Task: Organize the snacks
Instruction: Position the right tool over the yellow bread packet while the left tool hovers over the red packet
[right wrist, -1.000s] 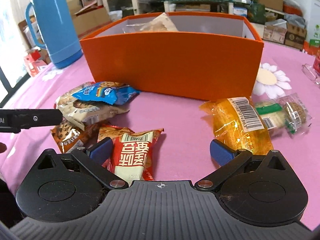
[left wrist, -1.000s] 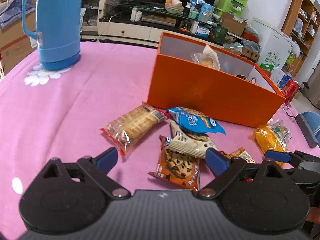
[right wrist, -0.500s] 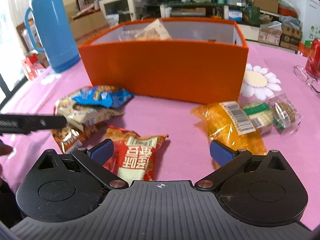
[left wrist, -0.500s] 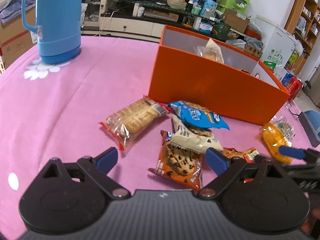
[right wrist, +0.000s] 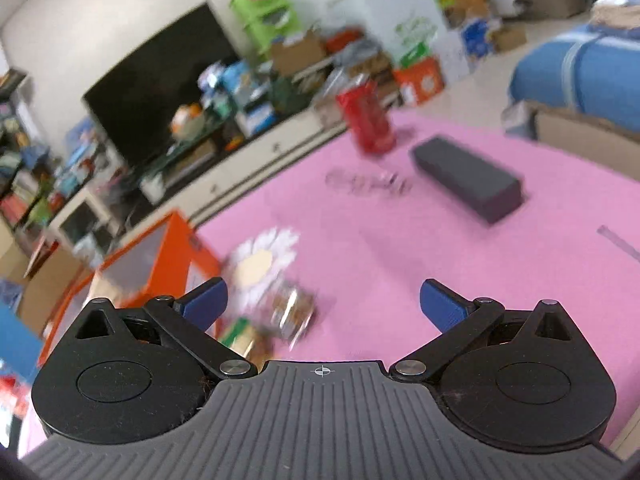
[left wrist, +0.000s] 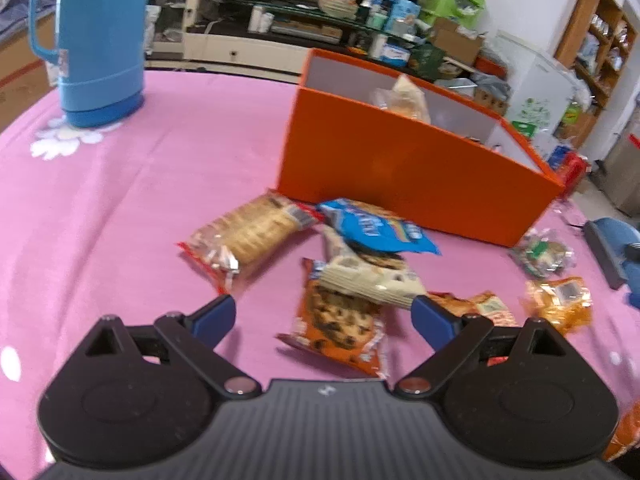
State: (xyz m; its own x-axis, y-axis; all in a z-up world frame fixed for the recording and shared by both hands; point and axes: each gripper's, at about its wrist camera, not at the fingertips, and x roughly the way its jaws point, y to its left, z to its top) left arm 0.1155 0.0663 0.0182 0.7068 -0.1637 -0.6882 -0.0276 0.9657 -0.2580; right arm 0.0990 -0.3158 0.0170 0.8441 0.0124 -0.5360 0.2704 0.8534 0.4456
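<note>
An orange box [left wrist: 400, 168] stands on the pink table and holds a clear-wrapped snack [left wrist: 406, 98]. In front of it lie a cracker pack [left wrist: 248, 236], a blue cookie pack [left wrist: 376, 232], a white cookie pack [left wrist: 368, 276], an orange chocolate-chip cookie pack [left wrist: 340, 324], a red pack [left wrist: 480, 306], a yellow pack [left wrist: 558, 304] and a clear cookie pack [left wrist: 544, 254]. My left gripper [left wrist: 322, 316] is open and empty, just short of the pile. My right gripper [right wrist: 324, 304] is open and empty, turned to the right; the box corner [right wrist: 160, 256] and a clear cookie pack [right wrist: 292, 312] show at its left.
A blue thermos [left wrist: 100, 40] stands at the far left of the table. In the right wrist view a red can [right wrist: 368, 120], glasses [right wrist: 368, 184] and a dark case [right wrist: 468, 174] lie on the table's right side. The room behind is cluttered.
My right gripper has swung sharply right, away from the snack pile, and its view is blurred. It has left the left wrist view. My left gripper has backed off slightly.
</note>
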